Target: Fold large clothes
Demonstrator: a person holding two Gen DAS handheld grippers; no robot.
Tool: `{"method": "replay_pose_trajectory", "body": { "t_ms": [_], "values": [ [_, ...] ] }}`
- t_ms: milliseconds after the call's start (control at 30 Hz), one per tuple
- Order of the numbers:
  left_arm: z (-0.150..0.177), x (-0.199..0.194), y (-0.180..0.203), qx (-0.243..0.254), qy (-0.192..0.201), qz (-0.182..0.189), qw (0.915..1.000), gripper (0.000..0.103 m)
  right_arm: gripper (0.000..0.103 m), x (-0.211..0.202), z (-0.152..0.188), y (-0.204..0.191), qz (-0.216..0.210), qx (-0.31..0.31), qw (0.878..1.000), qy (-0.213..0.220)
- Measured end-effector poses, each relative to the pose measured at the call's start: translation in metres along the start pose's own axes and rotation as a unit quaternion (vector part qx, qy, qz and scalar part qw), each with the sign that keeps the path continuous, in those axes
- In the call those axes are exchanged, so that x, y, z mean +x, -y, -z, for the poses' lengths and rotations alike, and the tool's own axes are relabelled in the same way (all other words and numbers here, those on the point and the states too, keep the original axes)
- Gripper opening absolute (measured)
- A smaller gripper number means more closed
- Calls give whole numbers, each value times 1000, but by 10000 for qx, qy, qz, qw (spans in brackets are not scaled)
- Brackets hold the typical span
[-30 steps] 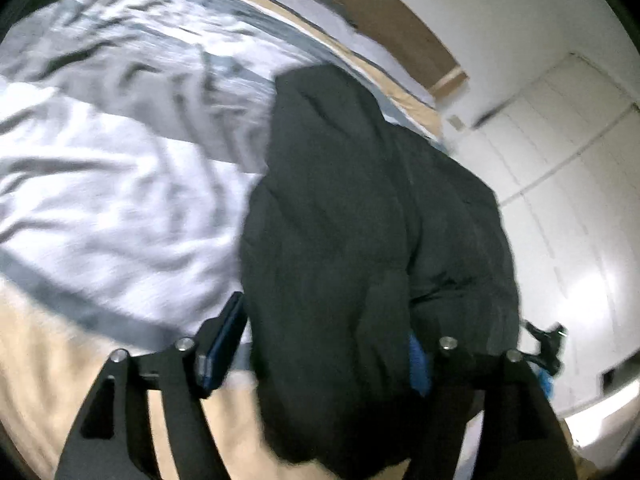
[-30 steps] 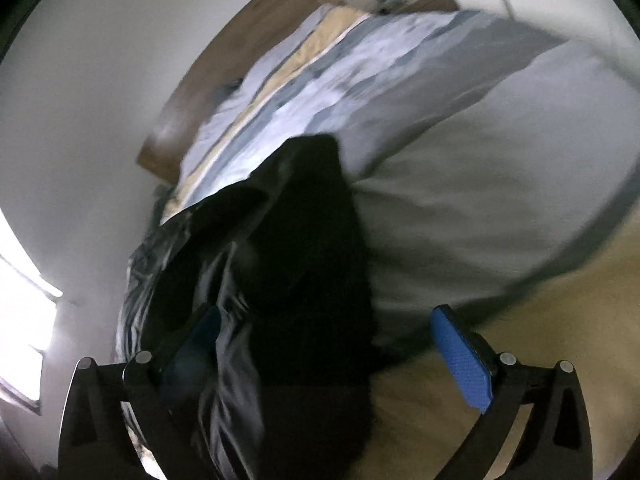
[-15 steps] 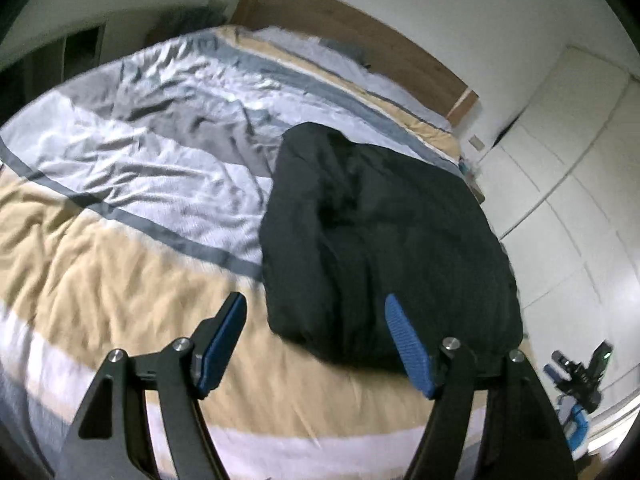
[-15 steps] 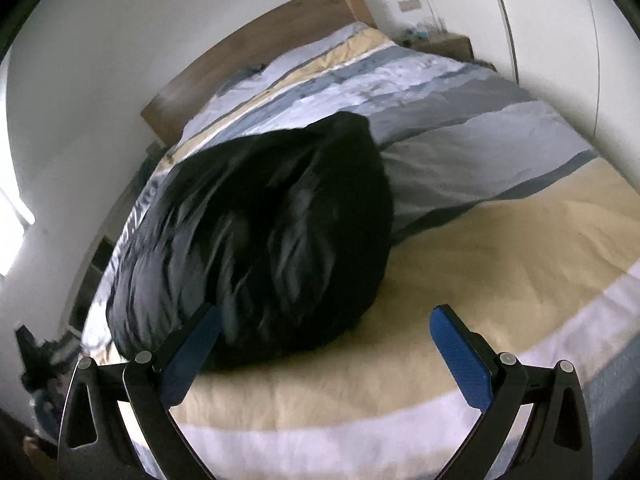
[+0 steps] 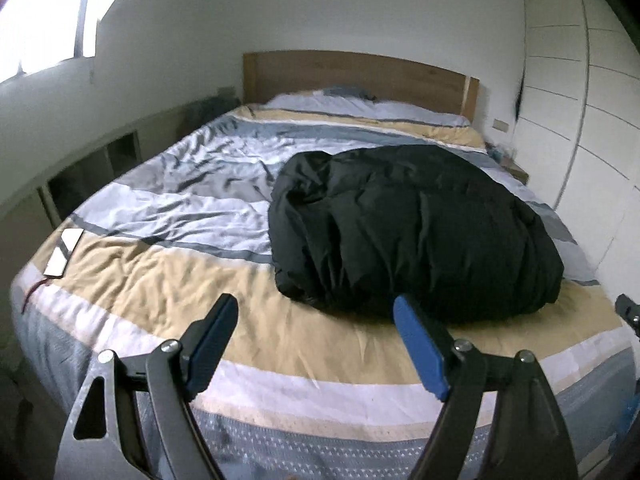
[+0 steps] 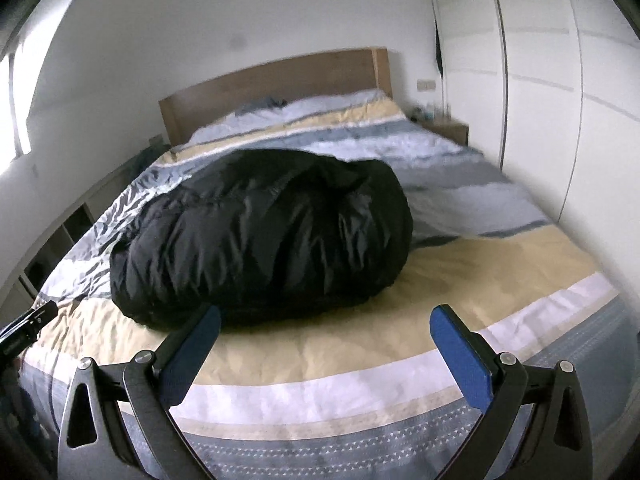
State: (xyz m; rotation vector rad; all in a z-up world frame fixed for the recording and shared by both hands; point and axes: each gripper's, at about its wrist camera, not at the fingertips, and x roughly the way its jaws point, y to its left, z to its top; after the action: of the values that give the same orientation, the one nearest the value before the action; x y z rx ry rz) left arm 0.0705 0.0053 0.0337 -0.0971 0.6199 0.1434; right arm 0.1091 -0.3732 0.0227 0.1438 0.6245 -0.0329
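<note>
- Jacket [image 5: 412,236] bundled on bed [image 5: 160,280], near foot edge; fold looks done or paused
- Left gripper [image 5: 316,344] spread, empty; right gripper [image 6: 324,344] spread, empty
- Next: check shape; regrasp an edge if another fold needed

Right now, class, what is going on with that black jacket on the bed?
A person is folding a large black puffy jacket on a striped duvet. At this moment it lies in a bundled heap on the bed, untouched. The left hand-held gripper and the right hand-held gripper both hover open near the foot of the bed, holding nothing. A phone lies near the bed's left edge.
</note>
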Motion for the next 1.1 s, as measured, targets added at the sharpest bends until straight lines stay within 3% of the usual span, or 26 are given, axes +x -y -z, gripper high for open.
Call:
{"method": "replay_pose_trajectory", "body": {
  "t_ms": [500, 1100],
  "values": [
    [21, -55, 22, -8, 386, 49, 9992, 79, 103, -69, 11, -7, 195, -244, 9972, 683],
    [30, -67, 31, 214, 446, 263, 9984, 79, 103, -85, 16, -4, 187, -309, 9960, 814]
  ]
}}
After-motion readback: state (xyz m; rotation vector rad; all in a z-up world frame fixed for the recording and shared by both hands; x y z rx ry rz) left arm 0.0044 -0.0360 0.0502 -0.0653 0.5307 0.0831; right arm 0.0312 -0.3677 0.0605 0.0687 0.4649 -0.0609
